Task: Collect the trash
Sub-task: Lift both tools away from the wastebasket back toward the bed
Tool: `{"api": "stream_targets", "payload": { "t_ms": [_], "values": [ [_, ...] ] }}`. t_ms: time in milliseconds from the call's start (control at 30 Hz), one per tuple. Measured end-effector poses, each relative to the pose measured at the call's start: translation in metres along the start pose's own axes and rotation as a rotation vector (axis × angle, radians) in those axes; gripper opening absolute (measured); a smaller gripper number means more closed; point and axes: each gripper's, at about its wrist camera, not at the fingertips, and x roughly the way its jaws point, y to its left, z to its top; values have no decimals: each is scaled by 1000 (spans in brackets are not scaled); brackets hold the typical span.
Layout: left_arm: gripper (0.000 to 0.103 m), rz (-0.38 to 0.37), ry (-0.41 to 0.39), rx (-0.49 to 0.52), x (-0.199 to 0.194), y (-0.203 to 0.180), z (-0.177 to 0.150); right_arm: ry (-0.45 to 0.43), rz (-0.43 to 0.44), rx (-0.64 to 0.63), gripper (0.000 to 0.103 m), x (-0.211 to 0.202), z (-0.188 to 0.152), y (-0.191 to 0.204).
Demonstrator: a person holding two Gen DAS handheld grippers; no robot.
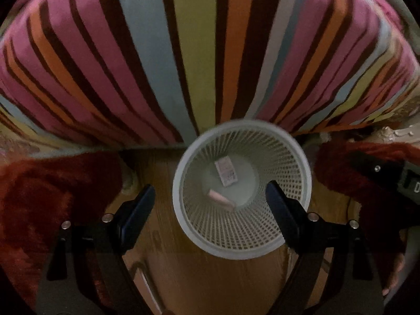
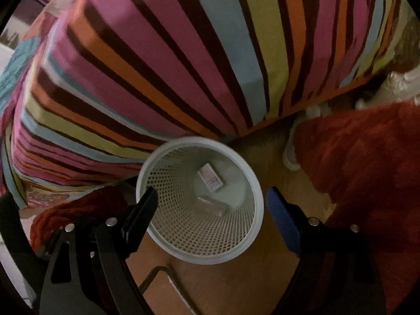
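Note:
A pale mesh wastebasket (image 1: 183, 225) stands on the wooden floor below both grippers; it is also in the right wrist view (image 2: 162, 239). Inside on its bottom lie a small white printed packet (image 1: 225, 171) (image 2: 210, 178) and a pink wrapper (image 1: 220, 197) (image 2: 214, 204). My left gripper (image 1: 210, 197) hangs above the basket, open, nothing between its fingers. My right gripper (image 2: 212, 199) is likewise above the basket's mouth, open and empty. In the left wrist view, part of the other gripper's black body (image 1: 393, 178) shows at the right edge.
A bed with a striped bedcover (image 1: 199, 52) (image 2: 183, 60) rises just behind the basket. Red fluffy fabric (image 1: 52, 183) (image 2: 367, 170) lies to both sides. Wooden floor (image 1: 210, 283) stretches in front of the basket. A thin wire shape (image 2: 157, 273) lies on the floor.

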Motion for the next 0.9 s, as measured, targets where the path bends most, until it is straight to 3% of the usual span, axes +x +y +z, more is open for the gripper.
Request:
{"api": "stream_targets", "payload": {
  "t_ms": [333, 533, 700, 900],
  "values": [
    [84, -1, -295, -15, -74, 17, 12, -282, 21, -70, 81, -64, 17, 8],
    [84, 23, -399, -46, -102, 32, 35, -449, 44, -75, 81, -100, 46, 9],
    [84, 62, -457, -14, -117, 38, 59, -531, 29, -128, 81, -117, 71, 16],
    [84, 52, -501, 44, -128, 39, 95, -578, 37, -125, 81, -126, 101, 19]
  ]
}}
